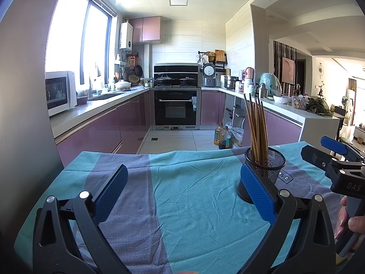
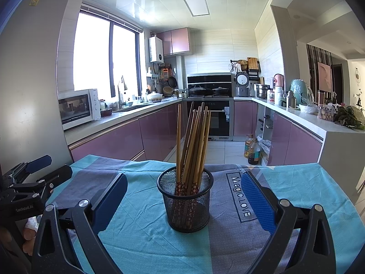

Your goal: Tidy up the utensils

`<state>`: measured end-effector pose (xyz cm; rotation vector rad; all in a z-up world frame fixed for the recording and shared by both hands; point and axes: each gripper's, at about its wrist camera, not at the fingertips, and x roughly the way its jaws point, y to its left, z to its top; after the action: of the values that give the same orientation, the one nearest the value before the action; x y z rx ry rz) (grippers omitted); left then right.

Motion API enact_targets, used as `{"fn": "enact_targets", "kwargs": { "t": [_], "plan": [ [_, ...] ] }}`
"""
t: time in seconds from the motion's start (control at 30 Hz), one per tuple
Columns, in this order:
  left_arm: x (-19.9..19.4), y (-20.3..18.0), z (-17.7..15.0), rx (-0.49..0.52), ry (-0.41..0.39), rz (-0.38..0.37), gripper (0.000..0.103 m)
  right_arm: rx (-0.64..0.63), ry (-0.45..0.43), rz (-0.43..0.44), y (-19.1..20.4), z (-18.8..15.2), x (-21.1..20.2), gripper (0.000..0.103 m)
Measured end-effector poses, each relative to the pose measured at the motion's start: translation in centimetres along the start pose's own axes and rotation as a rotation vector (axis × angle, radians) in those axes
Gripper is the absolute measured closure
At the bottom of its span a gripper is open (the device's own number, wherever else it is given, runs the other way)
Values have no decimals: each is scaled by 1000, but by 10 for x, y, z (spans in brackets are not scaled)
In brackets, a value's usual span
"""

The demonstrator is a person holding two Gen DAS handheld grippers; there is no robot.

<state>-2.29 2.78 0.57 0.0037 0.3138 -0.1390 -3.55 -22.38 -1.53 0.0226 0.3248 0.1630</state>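
Note:
A black mesh cup [image 2: 186, 202] stands upright on the teal and grey cloth [image 2: 141, 235], holding several wooden chopsticks [image 2: 194, 141] that lean together. My right gripper [image 2: 183, 193] is open and empty, its fingers either side of the cup, apart from it. My left gripper [image 1: 184, 186] is open and empty over the cloth; the cup [image 1: 265, 171] with chopsticks [image 1: 257, 127] stands just behind its right finger [image 1: 256, 193]. Each gripper shows at the edge of the other's view: the right one [image 1: 330, 157], the left one [image 2: 36, 171].
The table's far edge [image 1: 182, 153] drops to the kitchen floor. Oil bottles [image 1: 222, 137] stand on the floor by the right counter. A grey wall [image 1: 22, 114] stands close on the left.

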Motion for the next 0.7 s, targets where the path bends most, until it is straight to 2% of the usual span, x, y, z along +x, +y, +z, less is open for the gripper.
{"fn": "enact_targets", "kwargs": {
  "t": [0.4,0.5,0.57,0.7],
  "plan": [
    [2,-3,-7,15,-7,19,6,8,1,1,0,-1,0,6],
    [7,1,-8,1,23,17,6,7,15,-15,-5,-3,2,6],
    [14,6,-10,-19,67,3,6,12,46,-29,-14,-7,7,6],
    [35,23,-17,-45,151,14,6,61,174,-112,-54,-20,27,6]
  ]
}}
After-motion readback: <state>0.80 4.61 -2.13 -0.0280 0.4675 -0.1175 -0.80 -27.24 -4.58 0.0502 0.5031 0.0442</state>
